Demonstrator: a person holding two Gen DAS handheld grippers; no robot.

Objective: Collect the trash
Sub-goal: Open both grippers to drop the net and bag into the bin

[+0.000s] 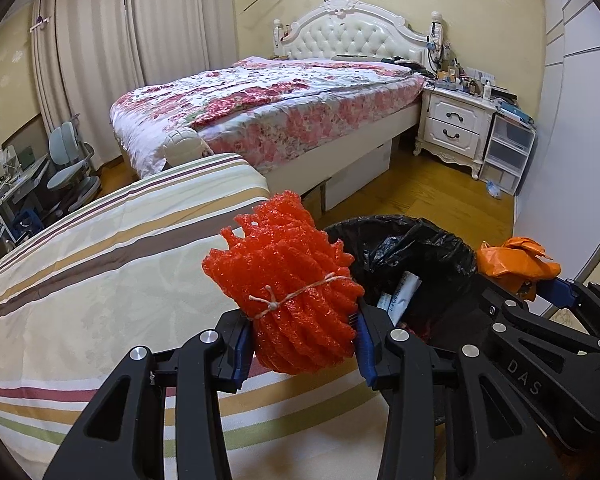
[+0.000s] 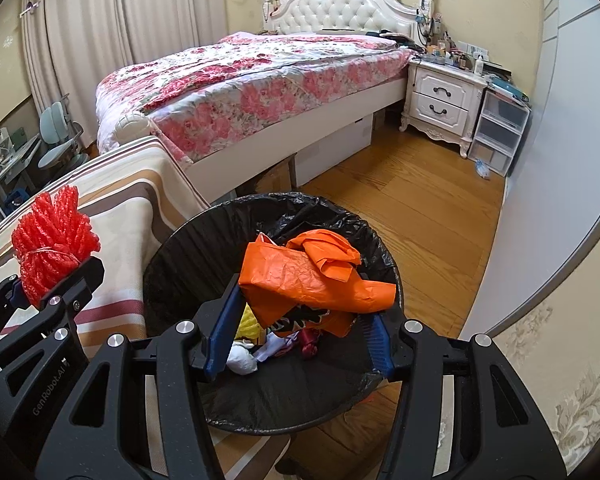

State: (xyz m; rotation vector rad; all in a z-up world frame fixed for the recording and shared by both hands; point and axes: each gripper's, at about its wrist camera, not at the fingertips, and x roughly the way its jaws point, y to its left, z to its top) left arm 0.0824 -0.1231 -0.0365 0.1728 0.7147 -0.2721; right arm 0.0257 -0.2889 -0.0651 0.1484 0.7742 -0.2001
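**Two light, soft items held at the bin**

Left gripper [image 1: 304, 344]: jaws clamped on red foam-net bundle [image 1: 288, 292], just left of trash bin [image 2: 172, 264]. Judged featherlight, springy; best held near string tie.

Right gripper [image 2: 298, 344]: jaws clamped on crumpled orange bag [image 2: 300, 276], above bin mouth. Judged thin, slippery.

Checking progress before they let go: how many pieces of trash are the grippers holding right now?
2: a string-tied red foam-net bundle in the left gripper above the striped bedding, and a crumpled orange plastic bag in the right gripper over the black-lined bin.
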